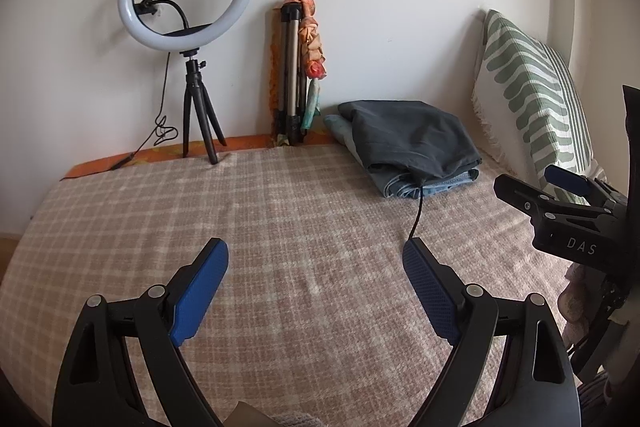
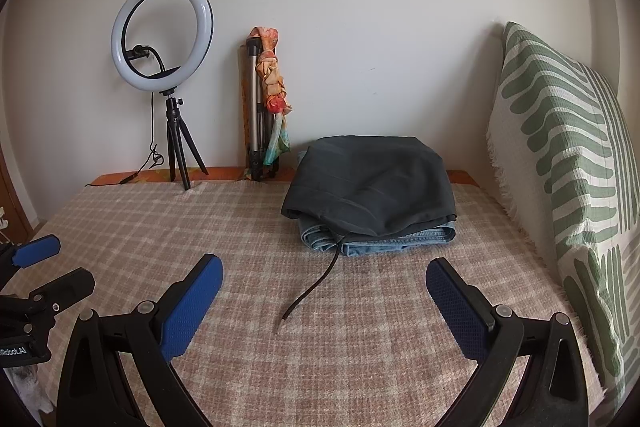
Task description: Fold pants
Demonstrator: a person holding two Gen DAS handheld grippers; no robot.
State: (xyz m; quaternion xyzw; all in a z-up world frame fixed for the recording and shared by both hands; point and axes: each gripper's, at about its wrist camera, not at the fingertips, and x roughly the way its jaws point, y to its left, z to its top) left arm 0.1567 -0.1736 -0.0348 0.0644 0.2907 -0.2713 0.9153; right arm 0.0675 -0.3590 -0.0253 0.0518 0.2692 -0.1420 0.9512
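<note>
Dark grey folded pants (image 2: 370, 187) lie atop folded blue jeans (image 2: 384, 241) on the checked beige bed cover (image 2: 240, 227); left claw (image 1: 316, 267) and right claw (image 2: 324, 281) both gape apart, empty

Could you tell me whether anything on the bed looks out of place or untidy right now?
One thing: a dark drawstring trails loose from the dark grey pants across the checked blanket. Those pants lie folded on folded jeans, with the jeans' edges showing beneath. Otherwise nothing looks spilled or damaged.
</note>
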